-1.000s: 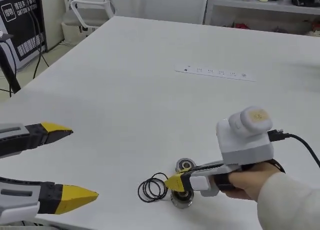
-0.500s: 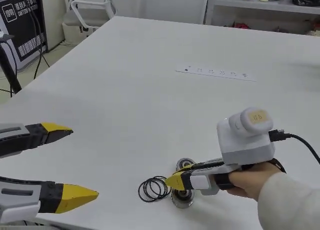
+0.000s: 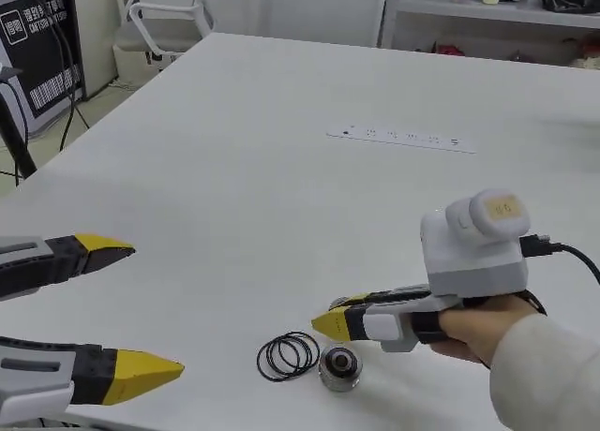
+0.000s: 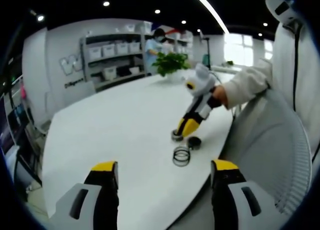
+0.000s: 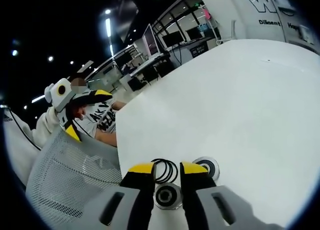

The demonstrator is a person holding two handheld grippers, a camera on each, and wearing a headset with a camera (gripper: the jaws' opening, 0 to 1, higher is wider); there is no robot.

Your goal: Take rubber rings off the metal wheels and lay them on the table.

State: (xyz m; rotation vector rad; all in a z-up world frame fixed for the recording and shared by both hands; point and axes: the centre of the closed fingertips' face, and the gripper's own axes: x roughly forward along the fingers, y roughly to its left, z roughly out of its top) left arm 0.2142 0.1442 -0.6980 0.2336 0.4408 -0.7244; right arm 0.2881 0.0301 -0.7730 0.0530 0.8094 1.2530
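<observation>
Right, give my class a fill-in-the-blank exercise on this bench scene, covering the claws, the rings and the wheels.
1. The black rubber rings lie loose on the white ___.
2. The right gripper view shows ___ metal wheels beyond the right claw.
3. The left claw has its jaws wide ___ and holds nothing.
Missing words: table; two; open.

Table: broad white tabletop [image 3: 281, 169], smooth, matt.
Rings: thin black rubber rings [image 3: 289, 354], dull, near right gripper [image 3: 323, 324] tips.
Wheel: round silver metal wheel [image 3: 338, 366], glossy (dark hub), beneath those tips.
</observation>
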